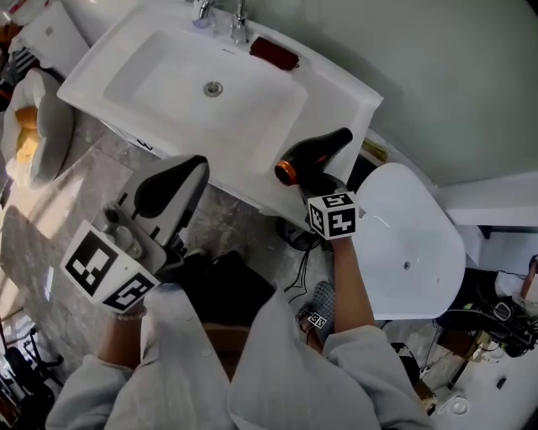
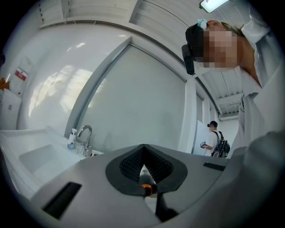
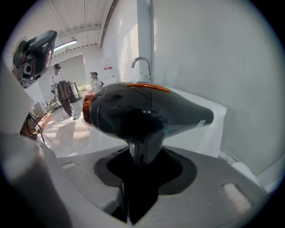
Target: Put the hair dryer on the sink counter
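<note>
Currently my right gripper [image 1: 315, 183] pinched the hair dryer [image 1: 315, 155] by its handle, with the barrel over the sink counter's [image 1: 336, 97] near right edge. My left gripper [image 1: 195, 166] stood pressed together, empty. I judged the dryer to be rigid, glossy, top-heavy and liable to swivel, so the handle was the sound hold.

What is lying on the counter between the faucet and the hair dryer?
In the head view, a dark red item lies beside the faucet; from there to the hair dryer the sink counter is bare.
</note>
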Available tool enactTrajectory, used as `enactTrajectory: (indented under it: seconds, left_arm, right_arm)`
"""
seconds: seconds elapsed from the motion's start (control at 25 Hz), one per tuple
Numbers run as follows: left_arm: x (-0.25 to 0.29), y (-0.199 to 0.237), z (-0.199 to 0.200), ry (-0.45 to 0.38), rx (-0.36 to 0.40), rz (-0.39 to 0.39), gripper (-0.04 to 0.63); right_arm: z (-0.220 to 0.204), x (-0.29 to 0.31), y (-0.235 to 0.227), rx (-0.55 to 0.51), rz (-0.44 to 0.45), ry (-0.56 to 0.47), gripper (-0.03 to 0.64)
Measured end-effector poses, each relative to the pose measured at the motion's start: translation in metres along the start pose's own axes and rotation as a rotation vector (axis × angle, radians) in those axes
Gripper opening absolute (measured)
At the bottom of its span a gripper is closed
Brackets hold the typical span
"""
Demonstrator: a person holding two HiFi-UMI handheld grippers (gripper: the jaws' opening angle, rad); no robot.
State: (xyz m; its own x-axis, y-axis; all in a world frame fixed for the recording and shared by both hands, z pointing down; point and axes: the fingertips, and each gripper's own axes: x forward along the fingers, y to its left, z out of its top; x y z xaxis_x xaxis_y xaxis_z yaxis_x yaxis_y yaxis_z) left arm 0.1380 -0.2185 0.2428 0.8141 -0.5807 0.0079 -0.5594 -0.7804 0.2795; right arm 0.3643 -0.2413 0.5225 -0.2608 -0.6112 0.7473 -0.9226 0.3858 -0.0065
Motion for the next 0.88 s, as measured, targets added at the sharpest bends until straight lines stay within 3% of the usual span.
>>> enactTrajectory:
  seconds: [0.6,0.8,0.88]
  left_arm:
    - [-0.012,0.008,0.000,-0.018,-0.003,0.053,0.003]
    - [-0.012,0.008,0.000,-0.021,-0.007,0.055,0.003]
    - [-0.013,0.008,0.000,-0.022,-0.008,0.056,0.003]
  right_arm:
    - [-0.027,0.029,0.008,-0.141,0.007,0.244,0.158]
    - [-0.037,0.027,0.005,-0.280,0.002,0.314,0.158]
    - [-0.040,0.026,0.006,-0.288,0.016,0.317,0.158]
